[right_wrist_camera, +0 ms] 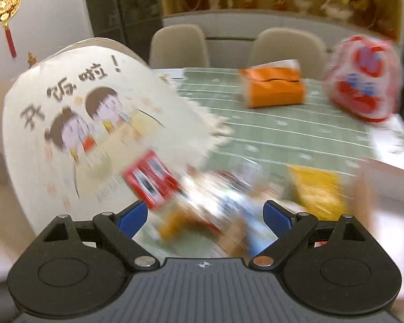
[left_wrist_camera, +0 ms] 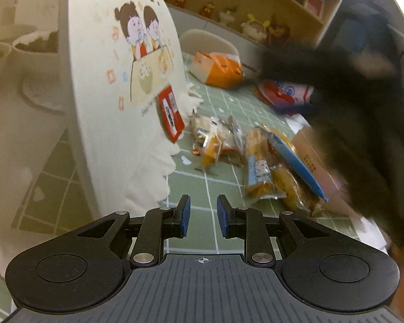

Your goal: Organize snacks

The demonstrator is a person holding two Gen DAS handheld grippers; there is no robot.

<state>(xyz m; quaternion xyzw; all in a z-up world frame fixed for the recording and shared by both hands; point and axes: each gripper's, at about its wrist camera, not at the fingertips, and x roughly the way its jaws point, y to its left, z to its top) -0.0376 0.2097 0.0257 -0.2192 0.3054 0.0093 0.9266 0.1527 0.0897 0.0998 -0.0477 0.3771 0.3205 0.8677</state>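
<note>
Several wrapped snacks (left_wrist_camera: 258, 158) lie in a heap on the green gridded tablecloth (left_wrist_camera: 229, 107). In the left wrist view my left gripper (left_wrist_camera: 202, 215) hangs low over the cloth short of them, jaws slightly apart and empty. A red packet (left_wrist_camera: 171, 113) leans on the cream food cover (left_wrist_camera: 126, 86). In the blurred right wrist view my right gripper (right_wrist_camera: 204, 215) is open wide above the snack heap (right_wrist_camera: 215, 199), with the red packet (right_wrist_camera: 150, 180) at its left finger and a yellow packet (right_wrist_camera: 317, 191) to the right. The right arm shows as a dark blur (left_wrist_camera: 363, 121).
An orange tissue pack (left_wrist_camera: 218, 67) (right_wrist_camera: 274, 86) and a red-and-white bag (left_wrist_camera: 282, 94) (right_wrist_camera: 363, 80) lie farther back. A cardboard box (left_wrist_camera: 317, 161) sits right of the snacks. Bowls (left_wrist_camera: 27, 45) stand under the cover. Chairs (right_wrist_camera: 180, 45) stand behind the table.
</note>
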